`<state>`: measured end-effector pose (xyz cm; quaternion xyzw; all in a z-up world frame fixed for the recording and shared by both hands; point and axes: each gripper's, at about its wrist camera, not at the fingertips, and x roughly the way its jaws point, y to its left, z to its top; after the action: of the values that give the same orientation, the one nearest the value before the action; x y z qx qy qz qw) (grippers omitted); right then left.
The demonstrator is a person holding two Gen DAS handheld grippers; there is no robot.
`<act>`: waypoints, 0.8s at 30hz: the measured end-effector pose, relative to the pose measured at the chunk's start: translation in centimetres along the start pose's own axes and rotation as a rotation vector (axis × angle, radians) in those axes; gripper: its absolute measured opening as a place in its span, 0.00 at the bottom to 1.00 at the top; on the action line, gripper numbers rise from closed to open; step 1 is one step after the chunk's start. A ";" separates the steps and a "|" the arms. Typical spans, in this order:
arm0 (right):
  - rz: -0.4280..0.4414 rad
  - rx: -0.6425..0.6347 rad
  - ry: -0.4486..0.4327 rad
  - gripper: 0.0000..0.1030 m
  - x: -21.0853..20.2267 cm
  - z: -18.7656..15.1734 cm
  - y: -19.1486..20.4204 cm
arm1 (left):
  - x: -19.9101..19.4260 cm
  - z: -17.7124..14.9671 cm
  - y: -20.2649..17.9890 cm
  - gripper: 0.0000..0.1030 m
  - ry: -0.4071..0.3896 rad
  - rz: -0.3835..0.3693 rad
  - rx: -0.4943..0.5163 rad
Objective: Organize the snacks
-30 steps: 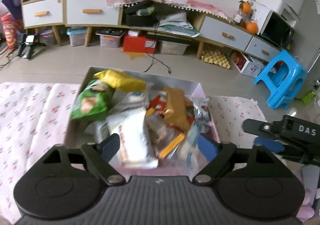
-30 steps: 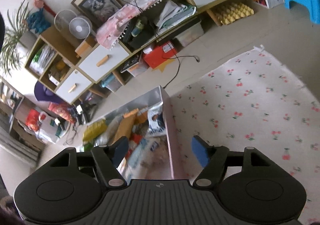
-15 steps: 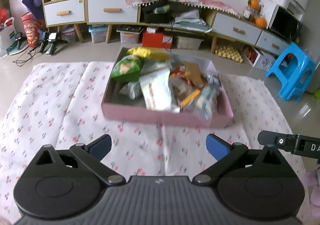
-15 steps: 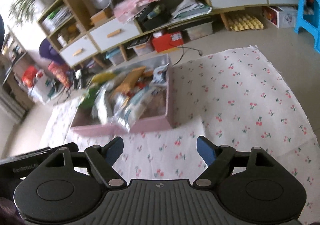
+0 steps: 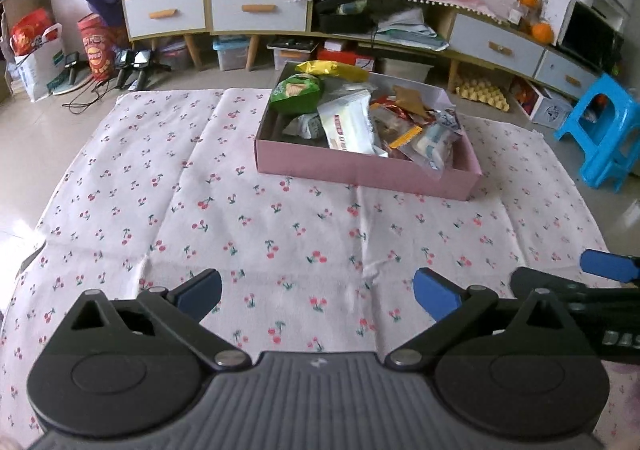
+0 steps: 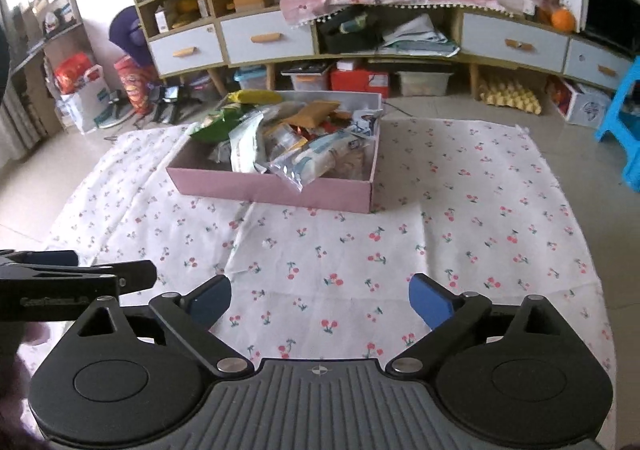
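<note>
I see the pink box (image 5: pixel 362 169) of snacks sitting on the cherry-print cloth (image 5: pixel 200 209) spread over the floor, toward the cloth's far edge and nearer its far right corner in the left wrist view. It is heaped: a green chip bag (image 5: pixel 296 91) and a yellow bag (image 5: pixel 332 69) lie at the box's far left corner, a white packet with red print (image 5: pixel 348 125) leans across the middle, and a clear packet (image 5: pixel 434 141) hangs over the near right rim.

My left tool (image 5: pixel 318 292) hovers above the cloth's near edge with its blue pads spread wide and nothing between them. My right tool (image 6: pixel 320 300) hovers beside it, its jaws opening, also with only bare cloth between the pads. Each tool shows at the edge of the other's camera. Both are well apart from the box.

Past the cloth's far edge stands a low cabinet with white drawers (image 6: pixel 268 37), and a blue stool (image 5: pixel 600 129) stands off the cloth's right edge.
</note>
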<state>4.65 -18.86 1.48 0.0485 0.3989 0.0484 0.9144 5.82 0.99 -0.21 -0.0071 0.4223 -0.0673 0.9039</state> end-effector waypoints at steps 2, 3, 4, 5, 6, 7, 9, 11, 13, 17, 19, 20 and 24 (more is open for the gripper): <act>-0.003 0.004 0.003 0.94 -0.2 -0.2 0.2 | -0.7 -0.4 -0.1 0.99 -0.009 0.016 0.001; -0.001 0.008 -0.003 0.95 -0.4 -0.3 0.3 | -0.9 -0.4 0.0 0.99 -0.013 0.018 -0.003; -0.001 0.011 -0.009 0.95 -0.6 -0.3 0.2 | -1.1 -0.5 0.1 0.99 -0.012 0.014 -0.012; -0.005 0.013 -0.015 0.95 -0.8 -0.3 0.2 | -1.3 -0.5 0.4 0.99 -0.005 0.008 -0.025; -0.012 0.014 -0.022 0.95 -1.0 -0.4 0.2 | -1.4 -0.5 0.6 0.99 0.001 0.003 -0.033; -0.019 0.016 -0.030 0.95 -1.1 -0.4 0.1 | -1.5 -0.5 0.7 0.99 0.006 0.006 -0.035; -0.026 0.020 -0.041 0.96 -1.3 -0.4 0.0 | -1.5 -0.6 0.8 0.99 0.017 0.027 -0.031; -0.030 0.031 -0.046 0.96 -1.4 -0.3 -0.2 | -1.6 -0.7 0.8 0.99 0.015 0.040 -0.028; -0.036 0.043 -0.050 0.96 -1.4 -0.2 -0.3 | -1.7 -0.8 0.8 0.99 0.011 0.054 -0.020; -0.064 0.039 -0.072 0.96 -1.4 0.1 -0.2 | -1.8 -0.8 0.7 0.99 0.007 0.091 -0.001; -0.068 0.031 -0.083 0.96 -1.5 0.3 -0.1 | -1.8 -0.8 0.8 0.99 0.003 0.097 -0.006; -0.066 0.027 -0.087 0.96 -1.5 0.3 0.0 | -1.7 -0.8 1.0 0.99 0.003 0.097 -0.009; -0.045 0.019 -0.086 0.97 -1.3 0.6 0.3 | -1.7 -0.8 1.3 0.99 0.003 0.102 -0.013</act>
<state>4.18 -18.71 2.85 0.0500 0.3609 0.0218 0.9310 4.29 2.52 0.46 0.0085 0.4239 -0.0183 0.9055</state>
